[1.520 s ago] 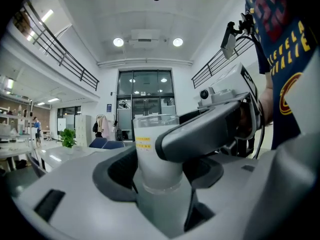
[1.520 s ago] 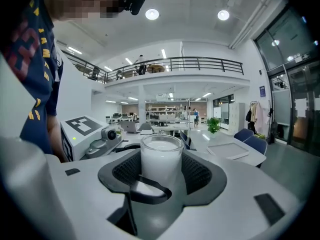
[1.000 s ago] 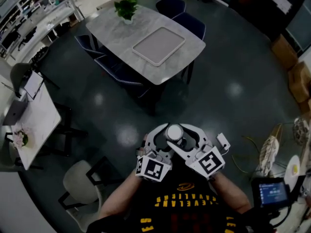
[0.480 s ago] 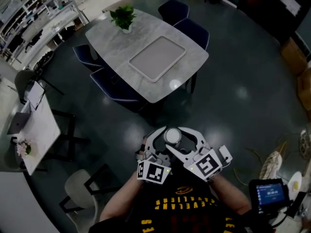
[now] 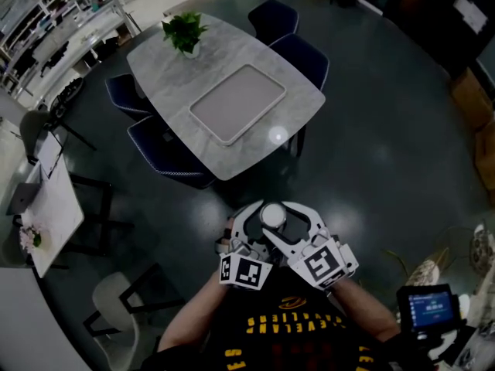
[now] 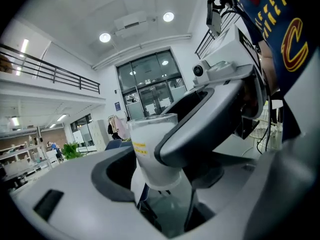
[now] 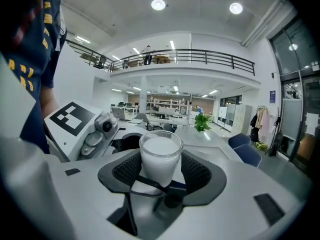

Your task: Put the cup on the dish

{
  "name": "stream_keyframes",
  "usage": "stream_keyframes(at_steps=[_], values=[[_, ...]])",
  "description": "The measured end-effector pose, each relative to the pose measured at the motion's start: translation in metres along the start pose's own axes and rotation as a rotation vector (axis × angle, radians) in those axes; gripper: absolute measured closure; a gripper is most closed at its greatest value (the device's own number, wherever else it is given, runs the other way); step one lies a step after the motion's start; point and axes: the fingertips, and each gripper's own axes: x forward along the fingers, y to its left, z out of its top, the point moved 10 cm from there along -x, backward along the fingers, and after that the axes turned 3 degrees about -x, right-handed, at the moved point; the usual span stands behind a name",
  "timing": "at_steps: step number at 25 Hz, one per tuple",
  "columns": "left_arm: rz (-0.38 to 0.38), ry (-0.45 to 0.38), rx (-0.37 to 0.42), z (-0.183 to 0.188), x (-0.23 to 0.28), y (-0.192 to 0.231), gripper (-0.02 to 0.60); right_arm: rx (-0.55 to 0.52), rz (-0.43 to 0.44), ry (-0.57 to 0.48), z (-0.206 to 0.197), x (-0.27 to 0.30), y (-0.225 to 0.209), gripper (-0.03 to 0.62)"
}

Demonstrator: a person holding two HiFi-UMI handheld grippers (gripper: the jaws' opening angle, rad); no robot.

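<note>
1. Right gripper has its jaws closed on the cup. The ribbed dark pads press on both sides of it.
2. Left gripper has its jaws spread wide. They sit around the cup and around one jaw of the right gripper. I can't tell if its left pad touches the glass.
3. Both grippers are held close to the person's chest, above the dark floor. The cup is well apart from the table and the pale rectangular tray on it.
4. The cup stands upright with its long axis vertical and its open mouth facing up. It looks frosted white with a clear rim.
5. Hard to see:
   - In the head view you only get the cup's round top.
   - In the left gripper view the right gripper's jaw covers the cup's right side.
   - In the right gripper view a dark bar crosses the cup's base.
6. Writing:
   - The cup has a small yellow label, but the print is too tiny to read.
   - The shirt has yellow lettering, and "CAVALIERS" reads upside down in the head view.
   - The screen at bottom right is lit, but nothing on it is legible.
7. Also on the table is a potted plant at the far end.
</note>
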Motion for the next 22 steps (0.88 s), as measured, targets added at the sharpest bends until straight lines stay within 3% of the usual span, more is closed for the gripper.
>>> stream_keyframes(at_steps=[12,22], values=[[0.025,0.093,-0.017,0.0,0.061,0.002,0.313,0.058,0.055,0.05,-0.023,0.006,-0.06,0.35],[0.032,0.094,-0.058,-0.015,0.104,0.036,0.313,0.071,0.079,0.088,-0.03,0.043,-0.106,0.351]])
